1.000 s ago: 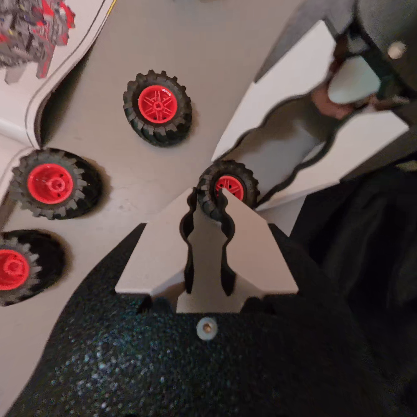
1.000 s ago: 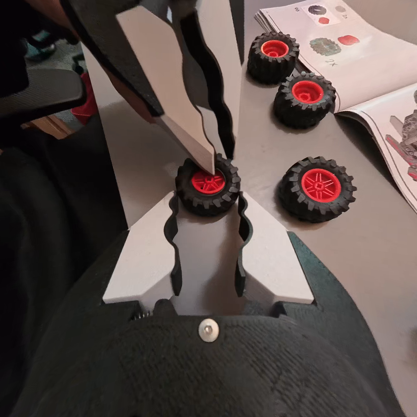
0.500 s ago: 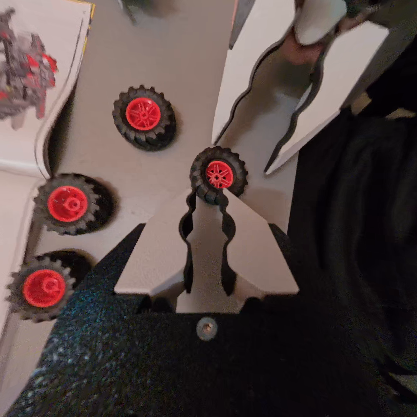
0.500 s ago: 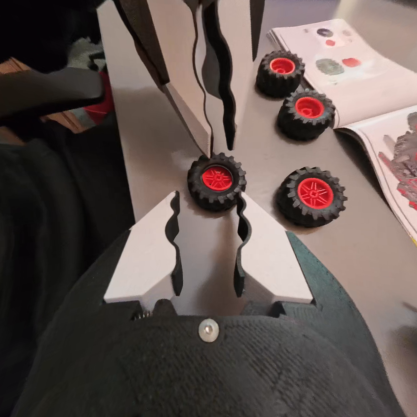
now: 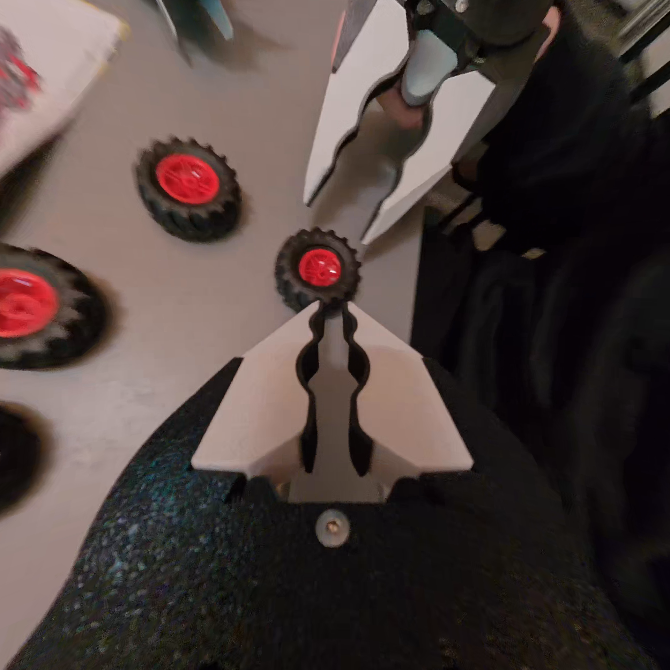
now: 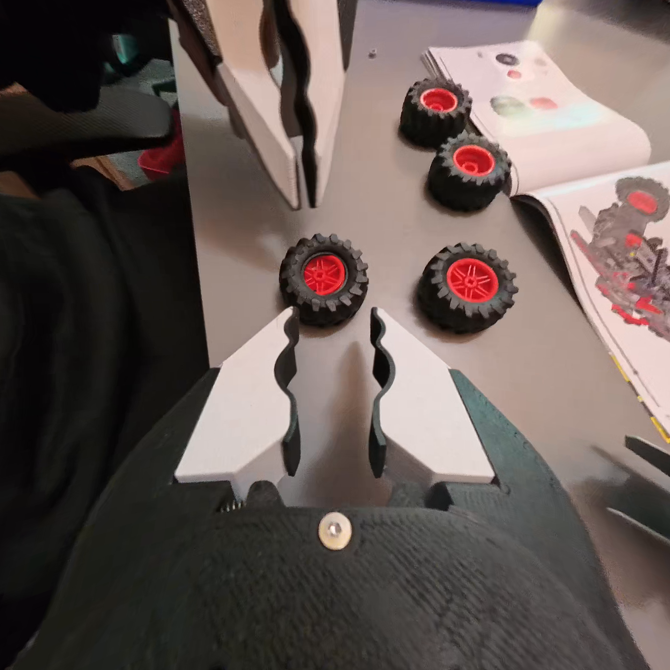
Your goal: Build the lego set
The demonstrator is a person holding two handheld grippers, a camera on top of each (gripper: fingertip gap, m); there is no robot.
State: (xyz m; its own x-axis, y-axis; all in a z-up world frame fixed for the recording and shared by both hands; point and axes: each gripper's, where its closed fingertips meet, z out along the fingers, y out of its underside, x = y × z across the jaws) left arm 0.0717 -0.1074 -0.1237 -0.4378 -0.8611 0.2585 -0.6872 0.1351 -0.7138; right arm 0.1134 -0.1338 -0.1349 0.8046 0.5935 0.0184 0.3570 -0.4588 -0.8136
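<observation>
Near wheel [image 6: 323, 278]: black knobby tyre, red hub fully seated, lying flat on the grey table [image 6: 398, 398] close to its near edge. Judged step: tyre-on-rim for this wheel looks finished, with both tools clear of it.

Right gripper [image 6: 334, 314]: jaws spread wide, empty, tips just short of the wheel, one beside its tread. Left gripper [image 5: 330, 308]: jaws nearly closed and empty. In its own view the tips overlap the tyre's edge; from the right wrist view it hangs apart from the wheel, so likely not touching.

Three more assembled wheels lie beyond: one [image 6: 467, 286] beside the first, two [image 6: 470, 170] by the open instruction booklet [image 6: 565, 119].

Next move, as a guess: consult the booklet, fetch the next part.

Containers: none in view.
</observation>
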